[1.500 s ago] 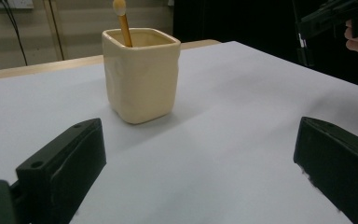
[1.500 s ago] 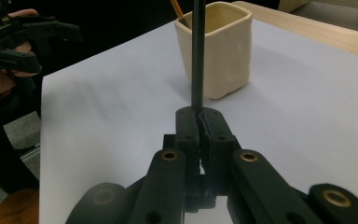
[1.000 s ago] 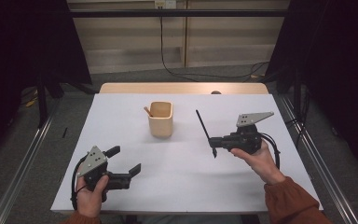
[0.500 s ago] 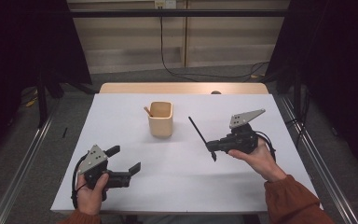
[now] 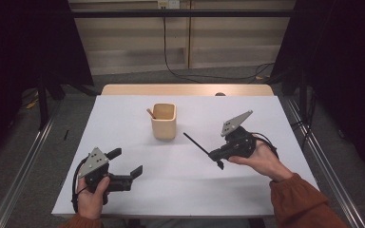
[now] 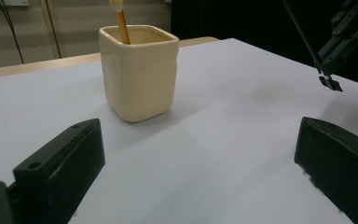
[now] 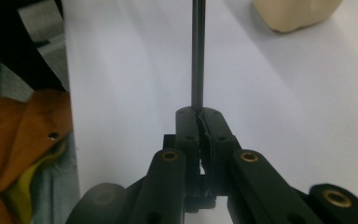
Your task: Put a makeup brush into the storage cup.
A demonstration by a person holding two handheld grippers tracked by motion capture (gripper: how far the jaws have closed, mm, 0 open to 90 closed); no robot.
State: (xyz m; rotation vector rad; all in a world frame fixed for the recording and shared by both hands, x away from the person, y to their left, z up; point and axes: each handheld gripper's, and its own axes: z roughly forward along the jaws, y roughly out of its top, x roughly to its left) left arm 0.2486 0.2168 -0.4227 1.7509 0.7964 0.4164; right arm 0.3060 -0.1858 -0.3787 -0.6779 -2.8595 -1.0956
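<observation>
A cream square cup (image 5: pixel 164 121) stands mid-table with a tan pencil (image 5: pixel 150 113) leaning in it; the left gripper view has the cup (image 6: pixel 139 70) and pencil (image 6: pixel 121 23) ahead of the jaws. My right gripper (image 5: pixel 217 157) is shut on a thin black pen (image 5: pixel 196 143), held above the table right of the cup, its free end pointing up-left toward the cup. In the right gripper view the pen (image 7: pixel 197 51) runs straight out from the closed jaws. My left gripper (image 5: pixel 127 162) rests near the front left of the table, open, with nothing between its fingers (image 6: pixel 58 170).
The white tabletop (image 5: pixel 123 118) ends in a wooden strip (image 5: pixel 185 89) at the far edge. Metal rails (image 5: pixel 24 161) run along the floor on both sides. A person's orange sleeve (image 5: pixel 299 202) enters at the bottom right.
The right gripper has tipped and drifted slightly left and toward the front edge, swinging the pen from nearly upright to slanting toward the cup. The left gripper has stayed put.
</observation>
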